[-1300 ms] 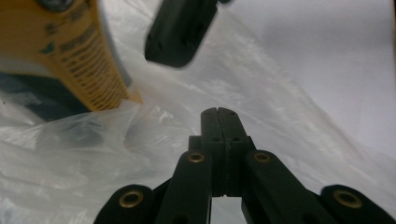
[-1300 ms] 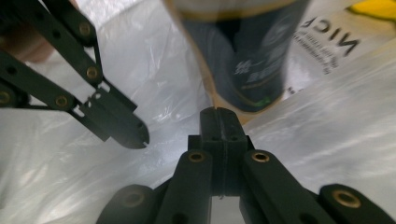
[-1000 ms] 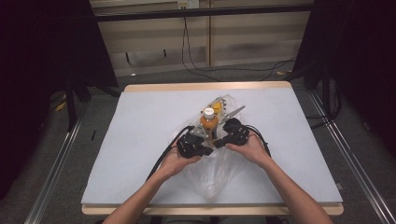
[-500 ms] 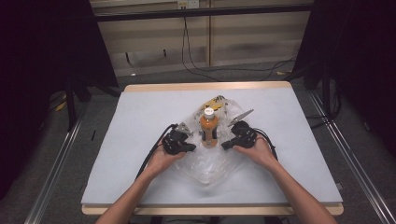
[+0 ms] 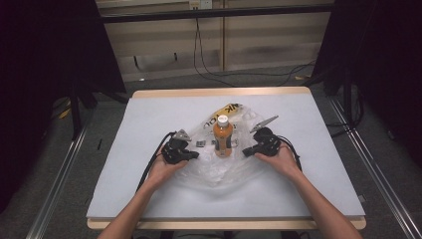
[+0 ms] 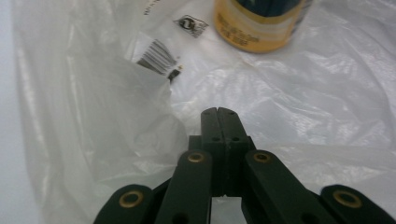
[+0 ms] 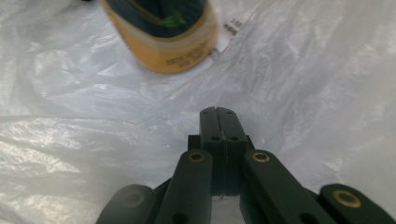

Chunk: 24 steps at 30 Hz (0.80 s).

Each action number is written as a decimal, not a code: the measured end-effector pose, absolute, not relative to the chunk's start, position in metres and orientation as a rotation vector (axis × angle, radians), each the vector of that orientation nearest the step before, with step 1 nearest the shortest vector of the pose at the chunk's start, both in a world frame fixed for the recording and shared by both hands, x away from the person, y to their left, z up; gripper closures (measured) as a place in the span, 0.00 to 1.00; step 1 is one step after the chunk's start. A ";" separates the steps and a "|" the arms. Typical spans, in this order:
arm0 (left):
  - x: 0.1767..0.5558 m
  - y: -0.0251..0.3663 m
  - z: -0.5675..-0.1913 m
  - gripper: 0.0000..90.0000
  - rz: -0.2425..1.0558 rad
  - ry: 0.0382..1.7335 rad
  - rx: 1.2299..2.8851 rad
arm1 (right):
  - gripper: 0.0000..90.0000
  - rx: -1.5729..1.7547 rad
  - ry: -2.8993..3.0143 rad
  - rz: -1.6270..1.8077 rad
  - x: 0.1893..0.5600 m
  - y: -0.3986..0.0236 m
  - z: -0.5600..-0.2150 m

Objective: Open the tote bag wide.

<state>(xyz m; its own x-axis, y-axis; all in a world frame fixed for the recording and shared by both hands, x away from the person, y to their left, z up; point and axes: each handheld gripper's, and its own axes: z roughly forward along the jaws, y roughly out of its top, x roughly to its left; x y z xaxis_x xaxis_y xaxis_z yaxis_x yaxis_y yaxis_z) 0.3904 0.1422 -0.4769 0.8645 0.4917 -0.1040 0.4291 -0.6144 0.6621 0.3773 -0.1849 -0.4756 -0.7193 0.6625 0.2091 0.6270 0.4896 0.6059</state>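
As I read it from the high view, my left gripper (image 5: 191, 155) and right gripper (image 5: 247, 151) sit nearest me, both clenched, jaws pressed together, resting on the clear plastic bag (image 5: 219, 172); I cannot tell whether a fold of film is pinched. Between them and slightly beyond stands the orange bottle (image 5: 222, 137), upright, amid the spread bag. I judge the bag opened out and the bottle placed; gathering the bag up around it is left.
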 end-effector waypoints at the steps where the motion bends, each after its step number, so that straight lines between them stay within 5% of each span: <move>1: 0.391 0.142 -0.478 1.00 0.121 0.660 2.311 | 1.00 1.165 2.661 1.054 0.378 -0.187 -0.476; 24: 0.405 0.144 -0.483 1.00 0.113 0.684 2.245 | 1.00 1.315 2.510 1.089 0.388 -0.221 -0.481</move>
<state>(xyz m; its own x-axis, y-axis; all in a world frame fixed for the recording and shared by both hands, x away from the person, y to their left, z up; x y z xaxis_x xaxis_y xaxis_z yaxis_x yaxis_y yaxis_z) 0.4053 0.1440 -0.4828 0.8518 0.5077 -0.1292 0.4395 -0.5583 0.7037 0.3875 -0.2213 -0.4808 -0.6201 0.7521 0.2231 0.6767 0.3688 0.6372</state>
